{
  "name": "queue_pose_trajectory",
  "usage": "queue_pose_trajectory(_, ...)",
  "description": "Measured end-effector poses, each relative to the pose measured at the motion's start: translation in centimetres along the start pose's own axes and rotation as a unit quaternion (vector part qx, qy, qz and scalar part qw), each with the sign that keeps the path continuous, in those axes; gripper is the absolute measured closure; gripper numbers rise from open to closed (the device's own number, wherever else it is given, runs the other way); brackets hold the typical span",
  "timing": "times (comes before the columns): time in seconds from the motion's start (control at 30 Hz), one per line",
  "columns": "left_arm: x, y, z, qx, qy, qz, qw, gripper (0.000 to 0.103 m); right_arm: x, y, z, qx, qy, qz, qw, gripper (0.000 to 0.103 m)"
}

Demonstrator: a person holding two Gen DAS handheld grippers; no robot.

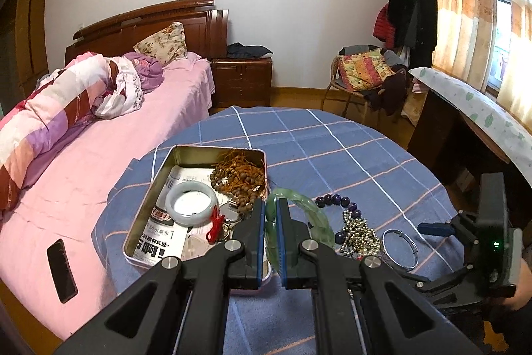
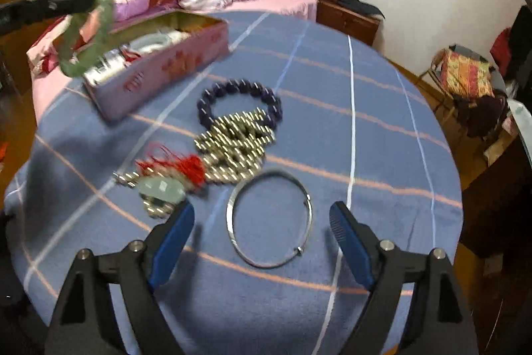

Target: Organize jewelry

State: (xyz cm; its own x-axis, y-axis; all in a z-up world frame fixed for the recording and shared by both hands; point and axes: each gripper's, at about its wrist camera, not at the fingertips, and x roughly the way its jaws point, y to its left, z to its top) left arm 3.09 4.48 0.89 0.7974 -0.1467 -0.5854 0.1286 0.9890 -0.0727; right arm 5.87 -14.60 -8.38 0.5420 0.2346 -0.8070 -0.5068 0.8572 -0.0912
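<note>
Left hand-held gripper [image 1: 271, 222] clamped on green bangle [image 1: 309, 212], carried in the air beside the tin [image 1: 151, 188]. Step: load bangle into tin. Right hand-held gripper [image 2: 262, 222] stands apart over silver bangle [image 2: 269, 218] on counter [image 2: 382, 122], nothing gripped. Next, likely: release green bangle inside tin; close on silver bangle's thin rim.
</note>
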Motion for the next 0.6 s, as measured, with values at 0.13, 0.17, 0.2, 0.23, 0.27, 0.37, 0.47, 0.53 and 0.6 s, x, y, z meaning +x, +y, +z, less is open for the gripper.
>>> queue_pose_trajectory(0.13,0.6,0.2,-0.2,-0.005,0.006,0.003,1.0000,0.098,1.1,-1.5,-0.1,0.040,0.009,0.030,0.999,0.039)
queue_pose_trajectory(0.17,0.7,0.2,-0.2,-0.005,0.007,0.005,1.0000,0.098,1.0,-1.5,-0.1,0.040,0.004,0.027,0.999,0.040)
queue_pose_trajectory(0.2,0.7,0.2,-0.2,-0.004,0.007,0.005,1.0000,0.098,1.0,-1.4,-0.1,0.040,0.002,0.023,0.999,0.040)
queue_pose_trajectory(0.23,0.7,0.2,-0.2,-0.004,0.007,0.005,1.0000,0.098,0.9,-1.4,-0.1,0.040,0.002,0.023,0.999,0.040)
queue_pose_trajectory(0.27,0.7,0.2,-0.2,-0.004,0.006,0.005,1.0000,0.098,0.6,-1.3,-0.2,0.044,-0.005,0.025,0.999,0.040)
queue_pose_trajectory(0.37,0.4,0.4,0.2,0.000,-0.001,0.005,1.0000,0.098,-0.6,-1.6,0.0,0.053,-0.026,0.015,0.998,0.041)
queue_pose_trajectory(0.47,-0.2,1.1,1.0,0.004,-0.014,0.012,0.9998,0.098,-2.2,-1.8,1.0,0.059,-0.050,0.009,0.997,0.041)
queue_pose_trajectory(0.53,-0.5,2.0,1.6,0.002,-0.022,0.020,0.9996,0.098,-3.2,-1.7,2.2,0.054,-0.066,0.008,0.996,0.041)
queue_pose_trajectory(0.6,-0.7,2.8,2.2,-0.001,-0.029,0.030,0.9991,0.098,-4.0,-1.3,3.9,0.048,-0.084,0.016,0.995,0.041)
